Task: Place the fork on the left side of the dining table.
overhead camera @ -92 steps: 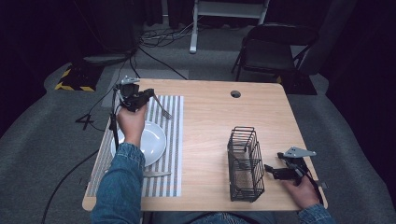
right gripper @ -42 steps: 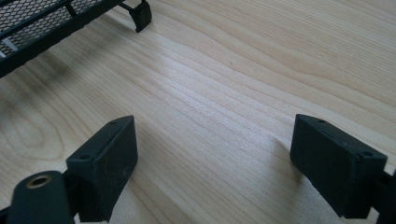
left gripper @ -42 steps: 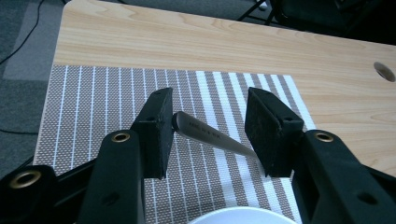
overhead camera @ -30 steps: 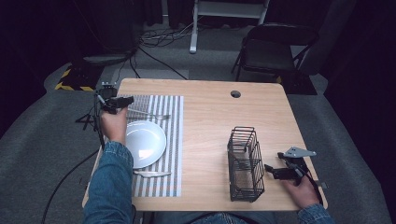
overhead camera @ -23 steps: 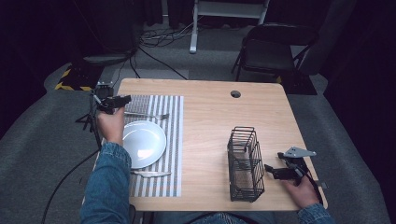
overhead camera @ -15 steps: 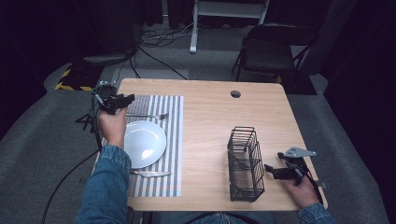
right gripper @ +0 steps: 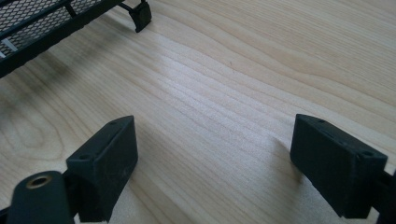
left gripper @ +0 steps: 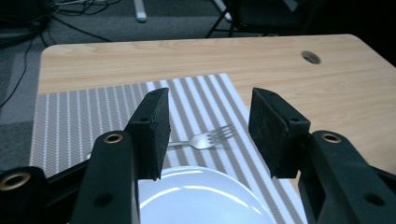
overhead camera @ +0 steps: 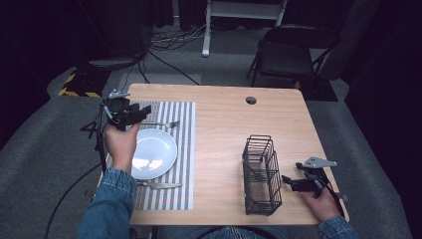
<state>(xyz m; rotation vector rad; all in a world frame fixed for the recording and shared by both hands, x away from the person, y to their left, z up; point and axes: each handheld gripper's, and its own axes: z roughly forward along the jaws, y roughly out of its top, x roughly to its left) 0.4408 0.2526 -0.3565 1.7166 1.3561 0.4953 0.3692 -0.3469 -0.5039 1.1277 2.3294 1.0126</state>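
Observation:
My left gripper [overhead camera: 143, 112] hovers over the far left corner of the striped placemat [overhead camera: 185, 149], jaws open and empty. In the left gripper view the left gripper [left gripper: 208, 105] looks past its pads at a metal fork [left gripper: 205, 139] lying flat on the mat, just beyond the white plate [left gripper: 201, 196]. From above, the fork [overhead camera: 161, 123] lies along the far rim of the plate [overhead camera: 152, 153], and a knife [overhead camera: 159, 185] lies on its near side. My right gripper [overhead camera: 285, 180] rests low at the near right, beside the black wire basket [overhead camera: 261, 174], and the right gripper [right gripper: 212, 135] stands open over bare wood.
The wooden table [overhead camera: 224, 124] has a cable hole [overhead camera: 251, 100] at the far side. A corner of the basket [right gripper: 56, 18] shows near the right gripper. A folding chair [overhead camera: 291, 55] and floor cables lie beyond the table.
The left hand has drawn back from over the plate, then lifted and drifted slightly right. The fork, askew near the jaws before, now lies flat on the mat. The right hand has stayed still.

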